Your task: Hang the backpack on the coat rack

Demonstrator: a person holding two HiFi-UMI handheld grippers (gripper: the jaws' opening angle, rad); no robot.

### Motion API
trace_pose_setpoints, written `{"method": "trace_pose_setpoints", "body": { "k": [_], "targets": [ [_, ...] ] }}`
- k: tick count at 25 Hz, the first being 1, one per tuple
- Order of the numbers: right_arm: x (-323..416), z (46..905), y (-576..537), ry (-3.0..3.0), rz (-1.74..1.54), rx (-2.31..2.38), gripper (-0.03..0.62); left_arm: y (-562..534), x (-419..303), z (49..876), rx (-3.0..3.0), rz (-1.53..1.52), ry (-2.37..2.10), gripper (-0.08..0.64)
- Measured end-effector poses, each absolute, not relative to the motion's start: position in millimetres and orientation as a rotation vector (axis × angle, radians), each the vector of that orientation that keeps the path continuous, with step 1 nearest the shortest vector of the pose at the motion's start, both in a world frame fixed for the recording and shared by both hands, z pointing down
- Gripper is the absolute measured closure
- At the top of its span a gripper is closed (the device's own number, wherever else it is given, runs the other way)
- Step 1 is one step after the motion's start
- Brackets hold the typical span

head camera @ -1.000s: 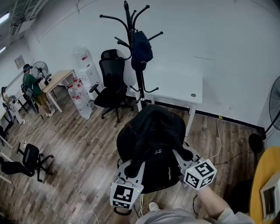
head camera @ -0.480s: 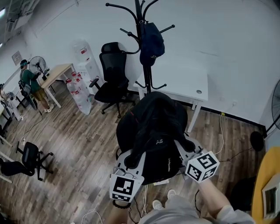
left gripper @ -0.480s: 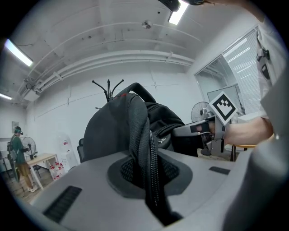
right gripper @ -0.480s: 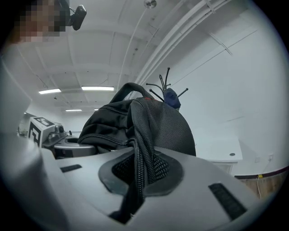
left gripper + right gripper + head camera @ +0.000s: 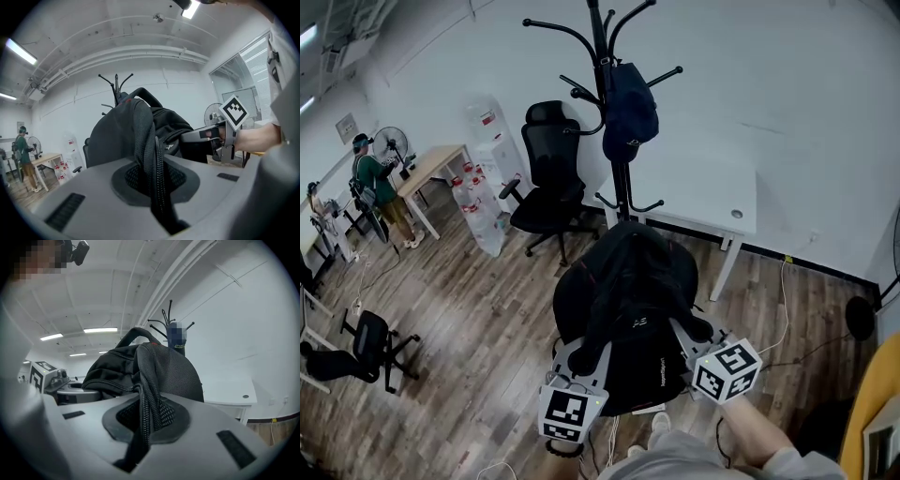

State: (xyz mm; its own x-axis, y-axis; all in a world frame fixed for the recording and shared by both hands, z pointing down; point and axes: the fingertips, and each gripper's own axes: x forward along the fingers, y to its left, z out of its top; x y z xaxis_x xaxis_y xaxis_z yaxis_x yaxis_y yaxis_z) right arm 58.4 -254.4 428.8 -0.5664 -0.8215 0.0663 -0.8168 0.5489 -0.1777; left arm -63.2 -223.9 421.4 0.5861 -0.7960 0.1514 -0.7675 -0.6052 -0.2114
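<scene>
over the wooden floor point(image 5: 469, 319), mid-room: holding a black backpack point(image 5: 628, 309) up clear of the ground, slung between both claws, straps toward the holder.

left claw point(image 5: 157, 187): clamped on one shoulder strap point(image 5: 145, 140). jaws nearly together, padded mesh and webbing pinched between them, strap rising from the pads to the pack.

right claw point(image 5: 143, 423): clamped on the other strap point(image 5: 149, 390) the same way, mesh bunched in the gap.

both claws side by side, pack bulging up and away beyond them, carry handle point(image 5: 138, 331) arched on top.

beyond the pack: black coat rack point(image 5: 617, 178), upright, curved hooks at top and lower down. already carrying a dark blue bag point(image 5: 630, 112) on an upper hook. backpack not on any hook, apart from the rack, in front of it.

right of the rack: white counter point(image 5: 712, 187) against the white wall.

left of the rack: black office chair point(image 5: 548, 178), then a water dispenser point(image 5: 492, 141) with spare bottles point(image 5: 478, 211) at its foot.

far left: person in green point(image 5: 375, 183) at a wooden desk point(image 5: 431, 169). second black chair point(image 5: 366, 342) low at the lower left.
</scene>
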Motion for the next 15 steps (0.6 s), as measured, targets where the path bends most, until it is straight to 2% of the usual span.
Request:
{"method": "trace_pose_setpoints", "body": {
  "k": [15],
  "targets": [
    [71.9,384.1,-327.2,2.826,-0.181,-1.297,0.560,-302.5,-53.5,382.6,-2.588,-0.226,1.514,0.526]
  ]
}}
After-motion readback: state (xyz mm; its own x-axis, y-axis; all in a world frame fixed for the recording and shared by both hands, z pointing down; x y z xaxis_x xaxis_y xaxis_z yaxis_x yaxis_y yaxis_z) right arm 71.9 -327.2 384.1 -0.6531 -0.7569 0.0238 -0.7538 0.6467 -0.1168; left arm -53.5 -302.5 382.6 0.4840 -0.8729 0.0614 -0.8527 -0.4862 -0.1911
